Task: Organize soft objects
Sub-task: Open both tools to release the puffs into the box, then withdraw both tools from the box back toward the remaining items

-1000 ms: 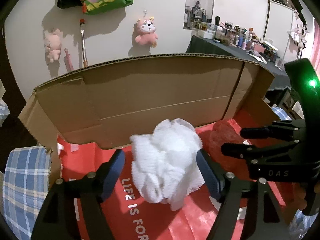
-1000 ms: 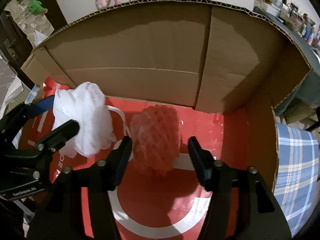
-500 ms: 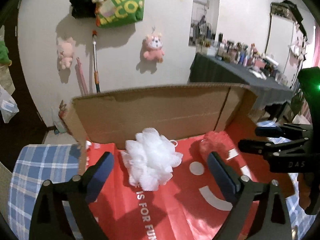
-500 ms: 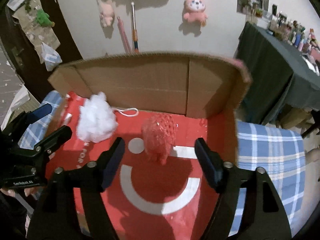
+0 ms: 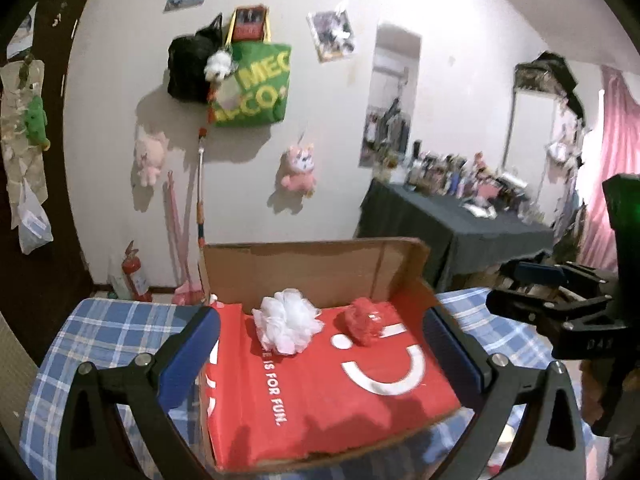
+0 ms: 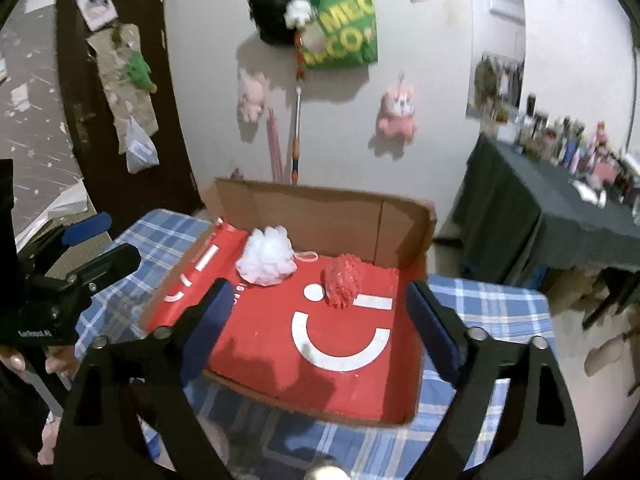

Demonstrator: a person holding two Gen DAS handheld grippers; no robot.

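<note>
A white mesh pouf (image 5: 290, 326) (image 6: 267, 256) and a red mesh pouf (image 5: 365, 320) (image 6: 343, 284) lie side by side on the red lining of an open cardboard box (image 5: 320, 268) (image 6: 320, 216), near its back wall. My left gripper (image 5: 320, 344) hangs well back from the box and above it. Its jaws are opening and nothing is between the pads. My right gripper (image 6: 320, 300) is also drawn back and raised, jaws opening, nothing held. Each gripper shows at the edge of the other's view: the right gripper (image 5: 532, 288) and the left gripper (image 6: 92, 248).
The box stands on a blue checked cloth (image 5: 112, 336) (image 6: 480, 304). Behind it is a wall hung with plush toys (image 5: 298, 168) and a green bag (image 5: 252, 88). A dark table with bottles (image 5: 460, 220) stands at the right, a fire extinguisher (image 5: 134, 272) on the floor at the left.
Both grippers let go of their poufs, white from the left and red from the right, then pulled back and upward out of the box while their jaws widened. The poufs stayed in the box.
</note>
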